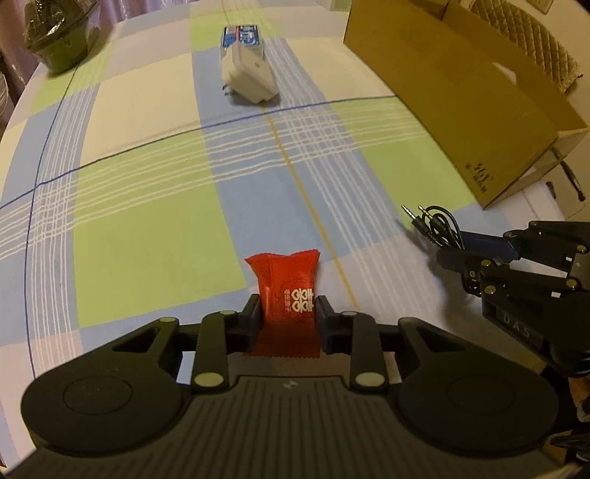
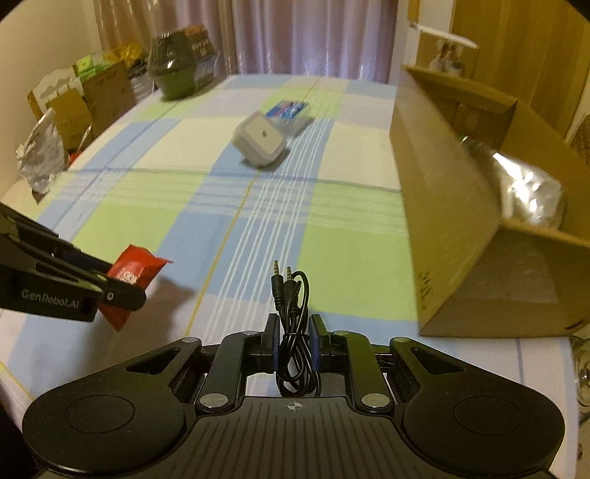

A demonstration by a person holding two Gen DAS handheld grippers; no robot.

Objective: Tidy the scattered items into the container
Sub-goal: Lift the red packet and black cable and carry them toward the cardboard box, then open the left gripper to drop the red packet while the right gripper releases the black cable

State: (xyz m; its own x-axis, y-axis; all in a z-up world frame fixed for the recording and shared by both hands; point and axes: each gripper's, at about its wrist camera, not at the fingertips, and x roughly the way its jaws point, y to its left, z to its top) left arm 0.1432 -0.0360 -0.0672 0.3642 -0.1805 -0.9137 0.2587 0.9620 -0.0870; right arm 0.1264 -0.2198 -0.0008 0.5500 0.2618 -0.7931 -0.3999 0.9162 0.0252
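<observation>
The red sachet (image 1: 285, 294) sits clamped between the fingers of the left gripper (image 1: 285, 313), standing upright with its top edge above the pads. In the right wrist view it hangs clear of the checked tablecloth (image 2: 155, 177). The coiled black audio cable (image 2: 293, 313) is pinched between the fingers of the right gripper (image 2: 293, 333), its two plugs pointing forward and its loops trailing back toward the gripper body. Both items are therefore in hand and off the table.

The step in hand appears to be the carry: each gripper holds one item, and neither has reached the cardboard box (image 2: 461, 206). The box stands to the right, open at the top, with a silvery bag (image 2: 527, 191) already inside.

The next move calls for bringing each gripper over the open top, above the near wall, before the fingers part. The cable is limp; its loops may catch on the rim if carried low.

Still on the tablecloth, well apart from the box, lie a white plug adapter (image 1: 249, 73) and, just behind it, a blue packet (image 1: 241, 35). These remain to be collected.
</observation>
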